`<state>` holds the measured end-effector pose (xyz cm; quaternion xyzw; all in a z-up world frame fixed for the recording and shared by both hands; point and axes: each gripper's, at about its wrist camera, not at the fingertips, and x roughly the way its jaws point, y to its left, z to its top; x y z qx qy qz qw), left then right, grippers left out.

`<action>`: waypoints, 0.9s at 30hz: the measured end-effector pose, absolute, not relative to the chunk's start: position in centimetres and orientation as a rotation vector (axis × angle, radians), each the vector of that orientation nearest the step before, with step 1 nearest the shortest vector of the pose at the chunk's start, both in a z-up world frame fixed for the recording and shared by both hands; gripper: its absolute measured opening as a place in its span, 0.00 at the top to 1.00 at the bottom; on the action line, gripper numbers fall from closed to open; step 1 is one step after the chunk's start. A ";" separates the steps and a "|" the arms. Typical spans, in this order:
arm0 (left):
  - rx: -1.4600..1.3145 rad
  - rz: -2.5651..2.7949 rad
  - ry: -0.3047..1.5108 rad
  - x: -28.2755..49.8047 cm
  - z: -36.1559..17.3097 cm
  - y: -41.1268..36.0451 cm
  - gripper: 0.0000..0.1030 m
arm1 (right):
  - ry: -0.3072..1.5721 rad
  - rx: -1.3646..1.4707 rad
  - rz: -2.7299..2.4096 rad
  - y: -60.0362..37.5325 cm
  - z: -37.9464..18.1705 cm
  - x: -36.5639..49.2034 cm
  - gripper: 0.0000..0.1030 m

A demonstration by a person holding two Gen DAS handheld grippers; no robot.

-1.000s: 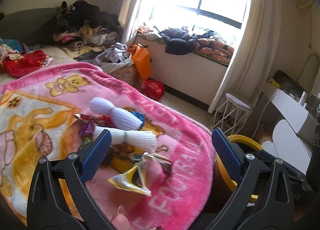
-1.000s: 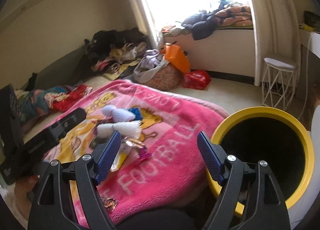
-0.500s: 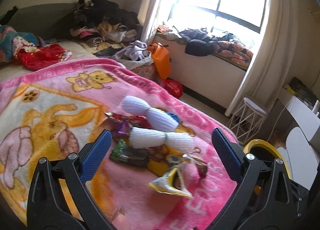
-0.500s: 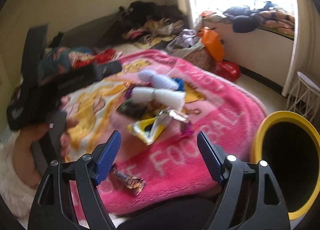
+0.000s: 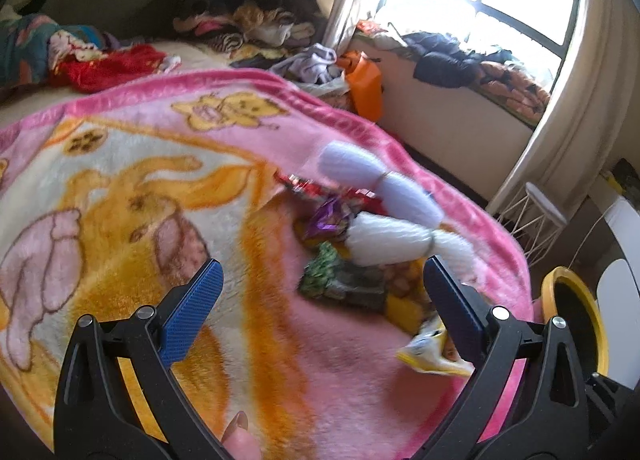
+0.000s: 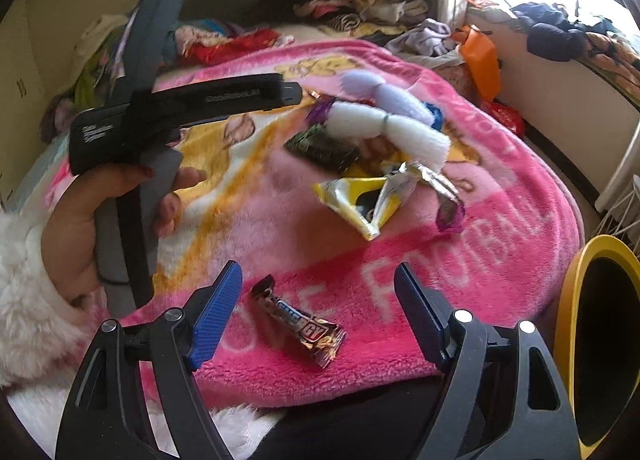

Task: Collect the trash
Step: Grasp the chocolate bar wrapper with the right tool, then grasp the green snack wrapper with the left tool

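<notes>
Swinging leftward since a second ago, both hand-held grippers, left (image 5: 322,292) and right (image 6: 318,302), gape wide, holding nothing; wrappers (image 5: 344,280) lie ahead between the left's fingers; only the right view shows a candy wrapper (image 6: 298,322) between its fingers; yellow bin (image 6: 600,324) right.

Scattered trash is shown lying on the pink blanket (image 6: 460,260). A brown candy bar wrapper (image 6: 300,326) is laid flat nearest the bed's edge. A crumpled yellow and silver snack bag (image 6: 362,196) is seen beyond it, beside a small purple wrapper (image 6: 450,216). A dark green wrapper (image 5: 340,280), a purple foil (image 5: 330,218) and what may be a red wrapper (image 5: 296,182) are clustered by two white bundles. A yellow-rimmed bin (image 6: 600,340) stands beside the bed.
</notes>
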<state>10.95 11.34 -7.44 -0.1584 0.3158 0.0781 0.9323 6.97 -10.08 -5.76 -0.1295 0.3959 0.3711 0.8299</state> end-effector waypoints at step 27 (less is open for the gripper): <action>-0.493 0.037 0.783 15.0 -12.8 13.0 0.83 | 1.055 -0.499 0.854 -6.3 -10.6 7.6 0.83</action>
